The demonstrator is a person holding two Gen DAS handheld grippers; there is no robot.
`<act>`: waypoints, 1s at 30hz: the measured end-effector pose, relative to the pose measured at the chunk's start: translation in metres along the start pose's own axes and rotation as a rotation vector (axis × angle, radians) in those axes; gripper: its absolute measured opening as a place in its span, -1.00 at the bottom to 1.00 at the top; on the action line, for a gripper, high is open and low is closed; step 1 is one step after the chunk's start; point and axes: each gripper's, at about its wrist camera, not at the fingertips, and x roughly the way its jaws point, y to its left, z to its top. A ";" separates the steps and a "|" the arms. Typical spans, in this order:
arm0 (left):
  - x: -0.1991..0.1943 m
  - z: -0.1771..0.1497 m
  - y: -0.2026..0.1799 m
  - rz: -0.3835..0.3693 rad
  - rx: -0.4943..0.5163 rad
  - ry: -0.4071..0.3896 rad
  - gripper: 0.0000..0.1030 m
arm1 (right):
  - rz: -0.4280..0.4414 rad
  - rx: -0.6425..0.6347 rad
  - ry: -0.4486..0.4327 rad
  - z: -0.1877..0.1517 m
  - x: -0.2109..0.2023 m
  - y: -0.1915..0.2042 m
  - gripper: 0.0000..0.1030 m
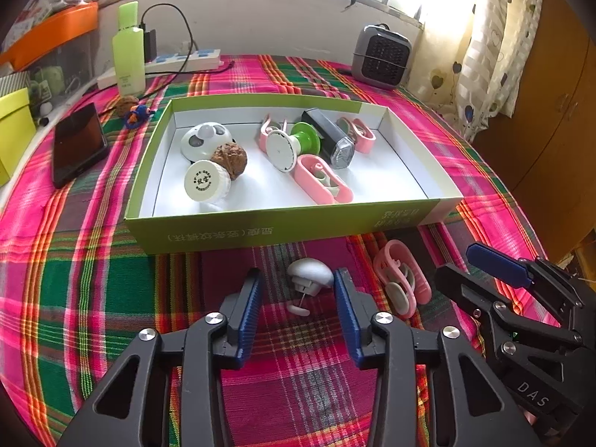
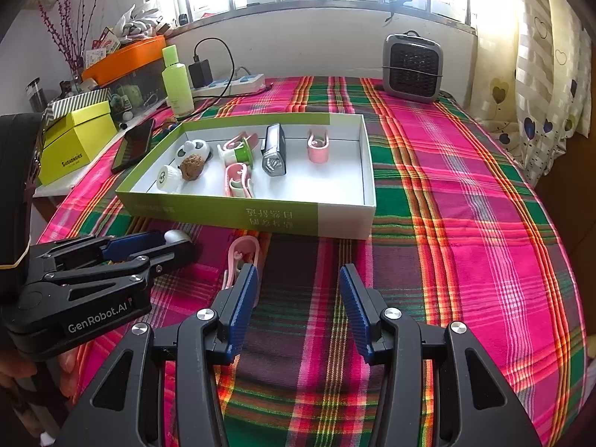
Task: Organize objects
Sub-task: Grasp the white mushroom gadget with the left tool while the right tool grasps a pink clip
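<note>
Plastic, light and stiff, the white mushroom-shaped piece (image 1: 310, 275) lies before the green box (image 1: 283, 229), framed by our wide left gripper (image 1: 297, 284), so we judge its dome the safest hold.

The right gripper (image 1: 495, 279), at the lower right of the left wrist view, bears "DAS" in pale letters on its black body. The left gripper (image 2: 149, 246), at the lower left of the right wrist view, reads "GenRobot.AI". Chinese characters stand upside down on the near wall of the green box (image 2: 223, 212) at mid frame, too blurred to read surely. The white round jar (image 1: 208, 185) carries a round black mark, illegible.
</note>
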 end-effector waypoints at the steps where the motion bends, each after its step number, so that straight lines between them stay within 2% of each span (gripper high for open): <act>1: 0.000 0.000 0.001 0.002 -0.001 -0.001 -0.37 | 0.000 0.000 0.000 0.000 0.000 0.000 -0.09; 7: 0.000 0.000 0.004 0.008 -0.010 -0.006 -0.53 | 0.001 -0.009 0.001 0.000 0.000 0.004 -0.09; 23: -0.005 -0.004 0.014 0.013 -0.032 -0.015 -0.53 | 0.074 -0.036 0.032 0.003 0.014 0.023 -0.09; 30: -0.005 -0.004 0.014 0.011 -0.033 -0.016 -0.53 | 0.053 -0.048 0.053 0.003 0.021 0.028 -0.09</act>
